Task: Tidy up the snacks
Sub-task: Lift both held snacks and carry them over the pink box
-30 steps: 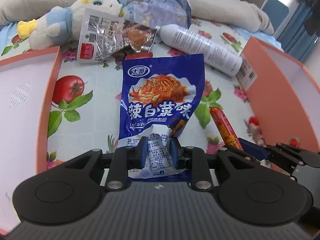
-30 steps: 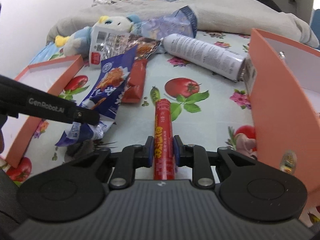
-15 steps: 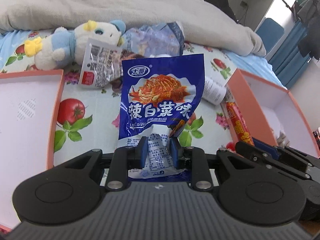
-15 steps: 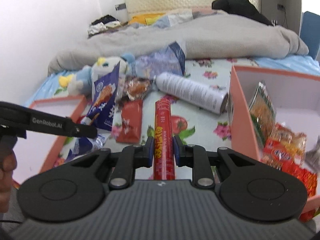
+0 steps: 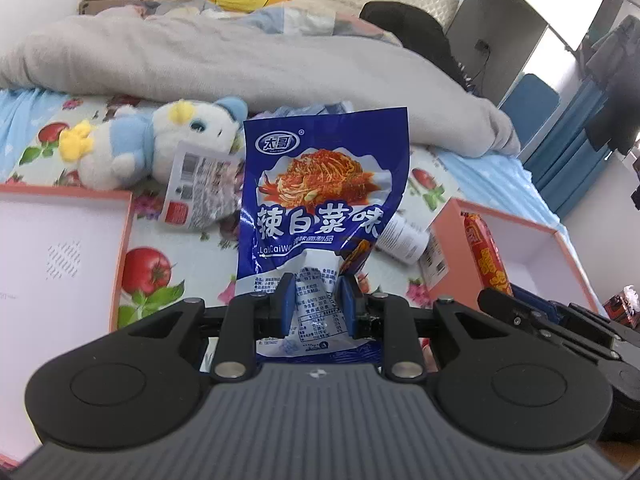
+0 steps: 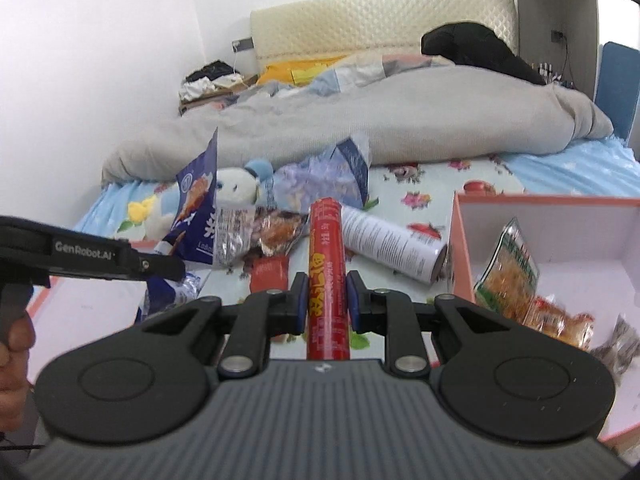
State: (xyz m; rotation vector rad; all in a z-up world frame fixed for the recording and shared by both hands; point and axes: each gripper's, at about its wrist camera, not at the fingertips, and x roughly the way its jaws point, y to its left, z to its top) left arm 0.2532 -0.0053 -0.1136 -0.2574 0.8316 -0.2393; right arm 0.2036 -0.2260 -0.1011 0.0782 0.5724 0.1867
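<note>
Snacks were clamped in both claws, blue packet [image 5: 320, 204] in my left claw [image 5: 315, 306], sausage [image 6: 326, 280] in my right claw [image 6: 326, 306]; I judged each should clear the box rim [image 6: 540, 200] before release.

Grippers: our left gripper [image 5: 315, 305] and right gripper [image 6: 327, 302] share black linkage arms, blue pads, silver screws.
Housing: ribbed grey.
Marking: white "GenRobot.AI".

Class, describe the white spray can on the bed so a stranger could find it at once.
Start at the orange box on the fruit-print sheet. The spray can lies on its side against that box's outer wall. It alone is a rigid white cylinder; its neighbours are soft packets.
</note>
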